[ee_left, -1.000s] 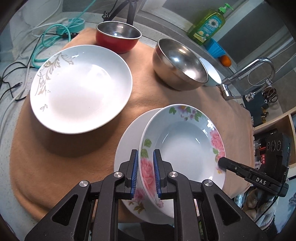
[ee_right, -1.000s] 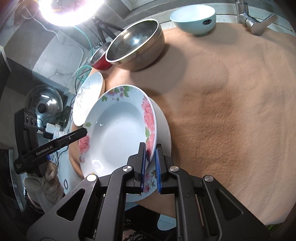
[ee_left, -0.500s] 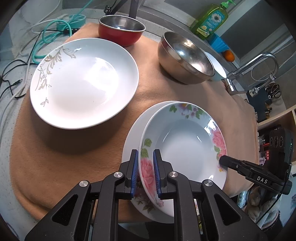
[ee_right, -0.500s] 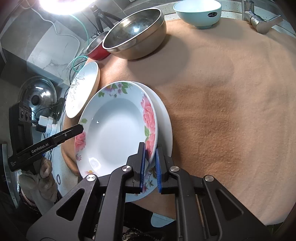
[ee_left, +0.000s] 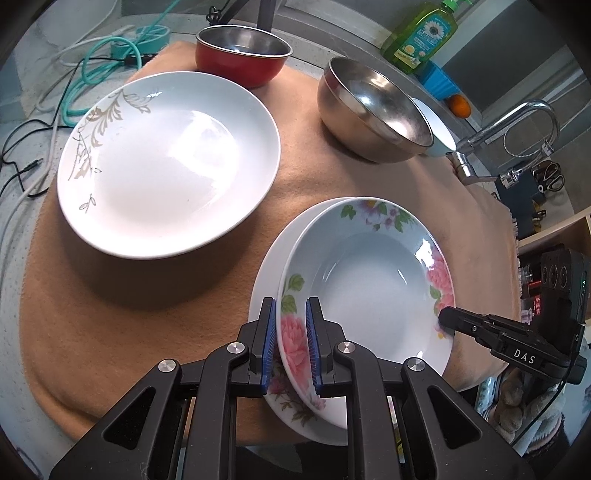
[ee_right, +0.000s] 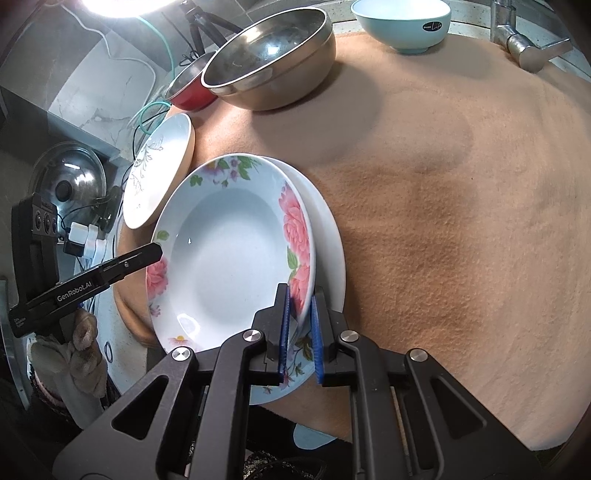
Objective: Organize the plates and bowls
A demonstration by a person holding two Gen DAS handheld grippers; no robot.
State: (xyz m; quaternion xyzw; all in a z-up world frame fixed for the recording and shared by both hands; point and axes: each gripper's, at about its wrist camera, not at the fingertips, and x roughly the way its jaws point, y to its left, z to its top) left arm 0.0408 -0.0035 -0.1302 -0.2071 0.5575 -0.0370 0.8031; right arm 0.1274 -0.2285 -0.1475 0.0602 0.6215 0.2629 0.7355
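Floral plate [ee_left: 369, 280], clamped at opposite rims by left gripper [ee_left: 290, 345] and right gripper [ee_right: 300, 332], sits over the second floral plate [ee_left: 266, 280]; lower both sides evenly, then release.

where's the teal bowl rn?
Right wrist view, top edge: the teal bowl sits at the cloth's far edge, between the steel bowl and the faucet.

Bright, sharp frames; strong fisheye bending and dark vignetted corners. Lamp [ee_right: 110, 5] blown out top left; soft shadows on cloth [ee_right: 461, 221].
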